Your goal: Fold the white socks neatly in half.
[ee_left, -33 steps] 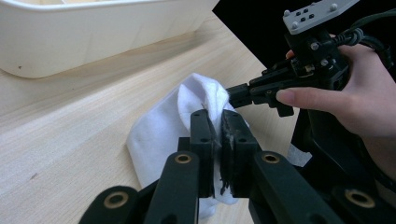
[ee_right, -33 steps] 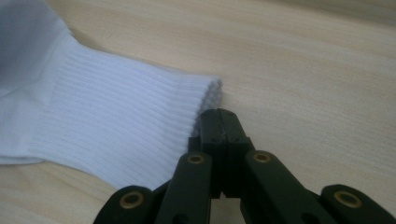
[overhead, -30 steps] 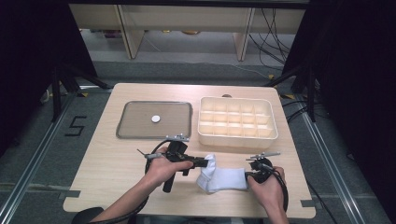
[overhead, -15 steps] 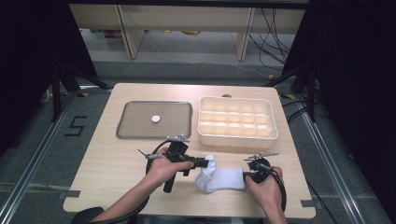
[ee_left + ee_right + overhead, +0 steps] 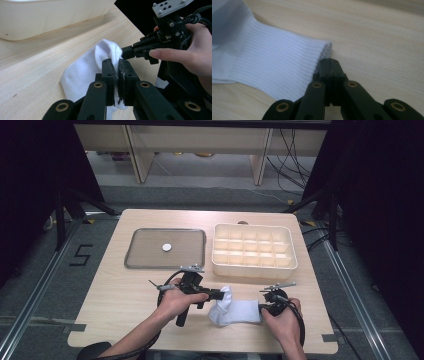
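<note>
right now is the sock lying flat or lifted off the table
Partly lifted. The left claw pinches one end of the white sock up in a peak; the ribbed cuff end lies flat on the table.

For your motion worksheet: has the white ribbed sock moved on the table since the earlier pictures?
No. The white ribbed sock lies just as before, below the cream compartment tray.

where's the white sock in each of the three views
High view: the white ribbed cotton sock lies near the table's front edge, between the two grippers.
Left gripper view: centre, its fabric pinched between the black jaws.
Right gripper view: left half, its cuff edge at the shut jaw tips.
Shared landmark: the pale wood-grain tabletop under the sock.
</note>
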### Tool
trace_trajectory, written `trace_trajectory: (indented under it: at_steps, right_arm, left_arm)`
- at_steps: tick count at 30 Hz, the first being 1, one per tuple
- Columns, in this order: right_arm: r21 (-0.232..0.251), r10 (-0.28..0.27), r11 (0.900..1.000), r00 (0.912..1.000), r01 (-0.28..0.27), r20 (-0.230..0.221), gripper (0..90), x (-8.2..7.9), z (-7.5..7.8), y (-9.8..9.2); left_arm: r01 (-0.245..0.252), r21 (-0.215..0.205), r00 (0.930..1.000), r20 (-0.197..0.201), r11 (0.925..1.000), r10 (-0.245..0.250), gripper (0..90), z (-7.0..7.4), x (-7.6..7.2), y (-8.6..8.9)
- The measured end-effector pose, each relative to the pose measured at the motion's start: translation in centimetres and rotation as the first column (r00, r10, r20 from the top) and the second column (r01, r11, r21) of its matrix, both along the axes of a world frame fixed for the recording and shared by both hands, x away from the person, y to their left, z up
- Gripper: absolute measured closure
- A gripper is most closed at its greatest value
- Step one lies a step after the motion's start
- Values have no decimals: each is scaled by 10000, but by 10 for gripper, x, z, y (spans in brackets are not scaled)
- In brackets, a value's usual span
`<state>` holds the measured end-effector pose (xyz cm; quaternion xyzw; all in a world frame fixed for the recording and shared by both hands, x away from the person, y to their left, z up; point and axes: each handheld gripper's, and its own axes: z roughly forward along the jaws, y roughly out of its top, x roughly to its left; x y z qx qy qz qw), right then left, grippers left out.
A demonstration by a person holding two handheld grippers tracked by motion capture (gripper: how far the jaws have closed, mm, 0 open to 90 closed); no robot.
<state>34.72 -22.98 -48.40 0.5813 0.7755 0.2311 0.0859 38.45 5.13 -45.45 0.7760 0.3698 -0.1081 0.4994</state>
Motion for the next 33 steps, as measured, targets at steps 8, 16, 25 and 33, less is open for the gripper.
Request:
trace_trajectory:
  at_steps: [8,16,25,33]
  right_arm:
    - [8,60,10000,10000,-60,40,900,2,0,1]
    - [-47,316,9995,9993,-315,177,900,3,-1,0]
    - [-21,348,9994,9991,-348,231,900,3,-2,3]
    - [8,323,9995,9994,-323,122,900,2,-1,5]
  left_arm:
    - [34,17,10000,6,10000,-34,836,0,0,0]
    - [35,-15,10000,-27,10000,-35,837,0,1,-1]
    - [-50,80,10000,-6,10000,50,836,-1,2,0]
    - [-67,156,10000,-13,9999,68,836,-2,1,-1]
